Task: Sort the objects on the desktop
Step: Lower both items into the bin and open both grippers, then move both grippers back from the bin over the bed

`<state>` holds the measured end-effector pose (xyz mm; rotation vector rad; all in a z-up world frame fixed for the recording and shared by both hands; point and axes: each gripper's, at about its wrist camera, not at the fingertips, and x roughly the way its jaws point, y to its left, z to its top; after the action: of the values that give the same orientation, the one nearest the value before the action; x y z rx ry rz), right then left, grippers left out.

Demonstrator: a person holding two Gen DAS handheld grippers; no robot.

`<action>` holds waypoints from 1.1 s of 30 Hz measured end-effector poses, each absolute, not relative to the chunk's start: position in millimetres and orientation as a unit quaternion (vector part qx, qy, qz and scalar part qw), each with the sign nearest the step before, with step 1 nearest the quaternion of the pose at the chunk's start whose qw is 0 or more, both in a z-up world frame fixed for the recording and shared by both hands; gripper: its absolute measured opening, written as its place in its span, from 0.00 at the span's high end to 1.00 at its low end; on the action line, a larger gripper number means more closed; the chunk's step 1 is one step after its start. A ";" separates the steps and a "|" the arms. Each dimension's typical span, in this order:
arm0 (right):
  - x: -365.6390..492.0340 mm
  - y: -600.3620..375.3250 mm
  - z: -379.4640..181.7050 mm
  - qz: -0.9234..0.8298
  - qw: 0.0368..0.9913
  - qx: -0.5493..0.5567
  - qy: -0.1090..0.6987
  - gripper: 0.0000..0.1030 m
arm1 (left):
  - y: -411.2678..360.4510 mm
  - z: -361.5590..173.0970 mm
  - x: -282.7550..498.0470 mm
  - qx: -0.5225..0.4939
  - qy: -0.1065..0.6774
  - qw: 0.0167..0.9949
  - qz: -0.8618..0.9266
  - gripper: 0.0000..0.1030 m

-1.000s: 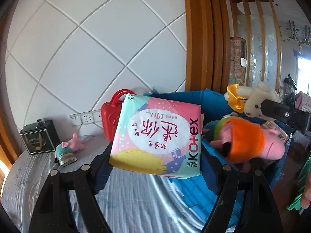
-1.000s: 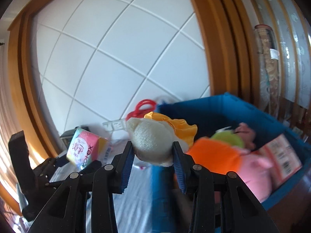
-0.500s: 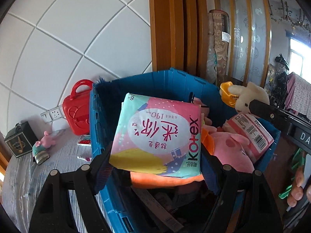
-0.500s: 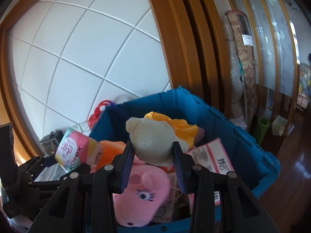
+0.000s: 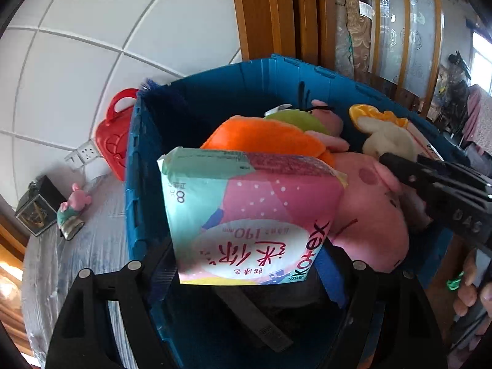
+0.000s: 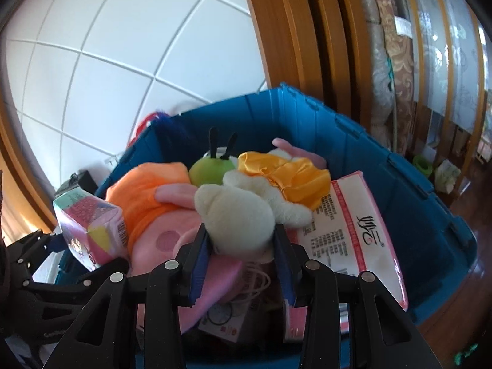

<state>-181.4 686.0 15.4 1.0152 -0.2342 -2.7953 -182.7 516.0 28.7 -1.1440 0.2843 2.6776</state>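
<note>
- In the left wrist view, at the far left edge, I see a small black box (image 5: pixel 38 206) and a small pink plush figure (image 5: pixel 73 212) lying on the desk (image 5: pixel 92 246), which has a silvery-grey cover.
- A red heart-shaped case (image 5: pixel 115 141) stands against the white tiled wall, just beside the left wall of the blue bin (image 5: pixel 135 184).
- My left gripper (image 5: pixel 246 264) has its fingers closed on the pad pack (image 5: pixel 246 215), a pink and teal packet; the pack fills the lower centre of the frame, above the bin's interior.
- Right of and behind the pack, a pink pig plush in orange (image 5: pixel 369 209) lies inside the bin.
- At the right edge of this view, my right gripper enters, carrying the cream plush toy (image 5: pixel 387 138).
- In the right wrist view, the pad pack appears at the left edge, above the bin's left rim.
- At centre, my right gripper (image 6: pixel 241 246) has its fingers closed on the cream plush toy with its yellow satin bow (image 6: pixel 286 178), held over the bin's contents.
- A green plush with black antennae (image 6: pixel 212 169) sits behind it.
- At right, a pink and white tissue pack (image 6: pixel 359 233) leans on the bin's right wall.
</note>
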 end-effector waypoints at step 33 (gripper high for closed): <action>-93.3 675.7 45.2 -0.955 0.075 0.279 -0.064 0.00 | 456.8 56.6 -83.0 -0.288 0.056 0.074 0.953 0.18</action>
<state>-93.3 675.7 45.2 0.8366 -0.1919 -2.8665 -83.0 456.8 56.6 -0.8639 0.1687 2.8615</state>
